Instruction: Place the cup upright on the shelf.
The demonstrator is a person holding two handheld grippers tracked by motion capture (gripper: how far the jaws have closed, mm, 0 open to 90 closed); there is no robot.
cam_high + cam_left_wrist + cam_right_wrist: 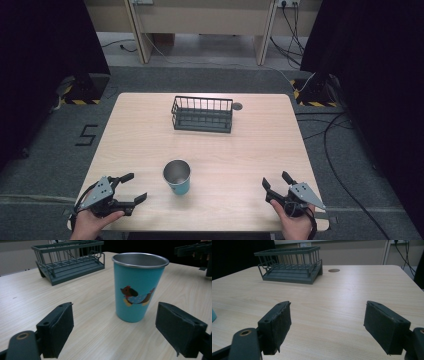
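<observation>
Both hand-held grippers, left (131, 191) and right (276, 183), wide, empty | cup (177, 176) untouched on table (235, 150) | rack (202, 114) empty | nothing begun

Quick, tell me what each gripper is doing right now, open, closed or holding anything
Left gripper: open, holding nothing; the blue cup stands just ahead of it.
Right gripper: open, holding nothing, over bare table.

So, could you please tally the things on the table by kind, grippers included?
Cups: 1, the teal metal cup
Racks: 1, the dark wire rack
Grippers: 2, the left gripper and the right gripper, both open
Total: 4
</observation>
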